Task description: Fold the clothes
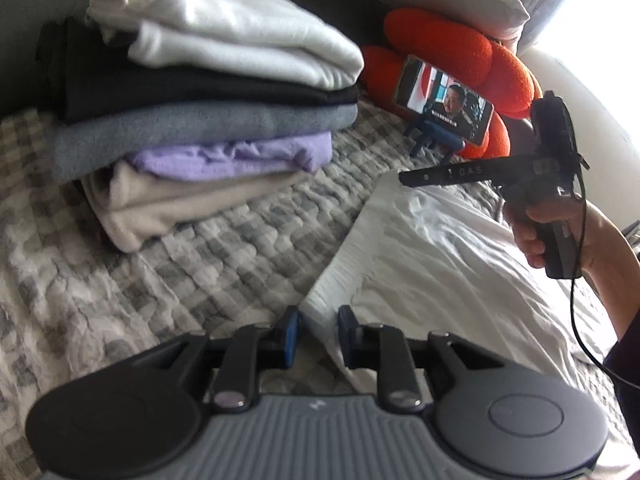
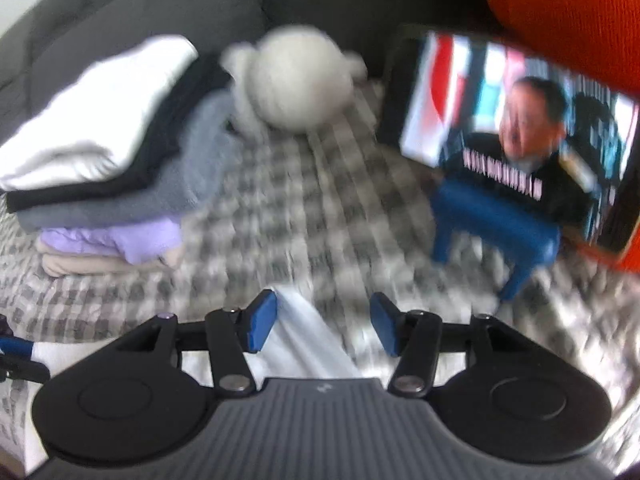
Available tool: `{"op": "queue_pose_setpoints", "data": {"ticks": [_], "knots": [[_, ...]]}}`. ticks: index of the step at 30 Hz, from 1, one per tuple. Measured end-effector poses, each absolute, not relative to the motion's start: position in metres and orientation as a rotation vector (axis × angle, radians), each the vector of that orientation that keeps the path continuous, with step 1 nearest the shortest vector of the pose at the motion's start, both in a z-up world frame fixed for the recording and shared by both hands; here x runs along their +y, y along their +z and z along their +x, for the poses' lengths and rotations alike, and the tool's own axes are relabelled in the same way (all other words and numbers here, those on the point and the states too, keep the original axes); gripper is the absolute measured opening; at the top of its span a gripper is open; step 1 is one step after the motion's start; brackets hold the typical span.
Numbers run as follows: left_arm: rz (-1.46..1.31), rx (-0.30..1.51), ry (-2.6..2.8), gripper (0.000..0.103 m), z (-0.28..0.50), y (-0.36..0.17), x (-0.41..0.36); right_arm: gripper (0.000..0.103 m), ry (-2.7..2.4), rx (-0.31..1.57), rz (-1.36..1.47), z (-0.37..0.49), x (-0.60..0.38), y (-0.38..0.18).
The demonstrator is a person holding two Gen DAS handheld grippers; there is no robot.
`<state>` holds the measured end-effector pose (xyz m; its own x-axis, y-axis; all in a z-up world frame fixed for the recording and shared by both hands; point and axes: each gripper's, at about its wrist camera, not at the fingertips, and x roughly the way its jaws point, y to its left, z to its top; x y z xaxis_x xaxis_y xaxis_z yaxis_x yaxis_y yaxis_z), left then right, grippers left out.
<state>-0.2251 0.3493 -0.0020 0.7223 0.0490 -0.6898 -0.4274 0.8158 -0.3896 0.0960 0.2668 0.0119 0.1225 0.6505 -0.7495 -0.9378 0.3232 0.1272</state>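
Lying flat on the grey-checked quilted bedspread, a wrinkled white garment has its corner at the left gripper, whose blue pads stand narrowly apart, holding nothing. Right gripper: wide open above the garment's edge. Beyond: stack of folded clothes, phone on blue stand, orange plush cushion.

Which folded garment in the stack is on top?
The white garment tops the stack; below it come the black, grey, lavender and, at the bottom, beige ones.
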Motion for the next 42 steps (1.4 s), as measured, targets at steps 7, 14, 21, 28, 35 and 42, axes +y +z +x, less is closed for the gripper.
{"op": "queue_pose_setpoints", "data": {"ticks": [7, 14, 21, 28, 35, 42], "knots": [[-0.864, 0.691, 0.216, 0.055, -0.228, -0.013, 0.377, 0.038, 1.165, 0.83, -0.455, 0.084, 0.274, 0.012], [-0.873, 0.608, 0.277, 0.006, -0.223, -0.007, 0.368, 0.002, 1.202, 0.594, -0.472, 0.059, 0.264, 0.036], [-0.625, 0.485, 0.373, 0.006, -0.235, 0.022, 0.339, 0.002, 1.25, 0.351, -0.349, 0.05, 0.236, 0.068], [-0.591, 0.673, 0.393, 0.014, -0.219, -0.003, 0.33, 0.013, 1.169, 0.546, -0.65, 0.056, 0.258, 0.008], [-0.62, 0.653, 0.397, 0.044, -0.219, 0.008, 0.35, 0.066, 1.202, 0.533, -0.403, 0.061, 0.248, 0.037], [-0.589, 0.639, 0.359, 0.018, -0.214, 0.001, 0.34, 0.012, 1.207, 0.617, -0.592, 0.049, 0.269, 0.007]]}}
